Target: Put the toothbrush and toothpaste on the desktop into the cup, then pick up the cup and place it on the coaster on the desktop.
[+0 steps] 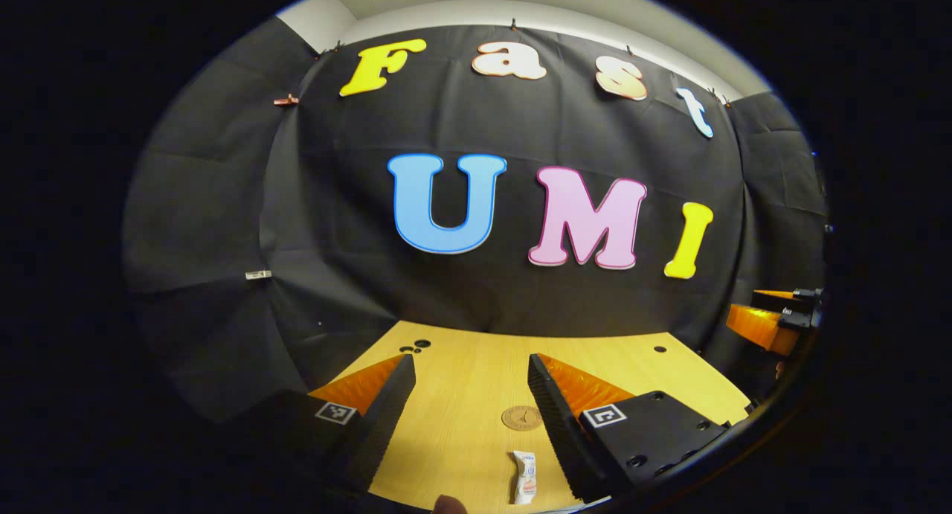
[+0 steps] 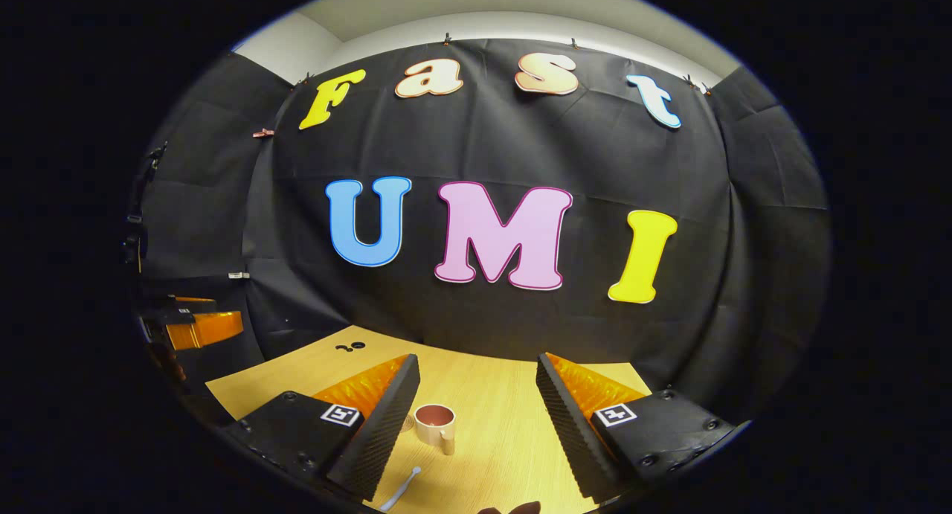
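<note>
A small white toothpaste tube point(image 1: 524, 477) lies on the wooden desktop point(image 1: 476, 395) in the left gripper view, just inside the right finger of my left gripper point(image 1: 470, 365), which is open and holds nothing. Beyond the tube lies a round brown coaster point(image 1: 521, 418). In the right gripper view a cream cup point(image 2: 436, 425) with a brown inside stands upright between the fingers of my right gripper point(image 2: 477, 365), which is open and well above it. A pale toothbrush point(image 2: 401, 489) lies near the bottom edge, in front of the cup.
The desktop point(image 2: 506, 432) ends at the black cloth wall behind. Small dark holes point(image 1: 415, 346) mark its far left corner. The other gripper point(image 1: 773, 317) shows at the right edge of the left gripper view, and at the left edge point(image 2: 190, 324) of the right gripper view.
</note>
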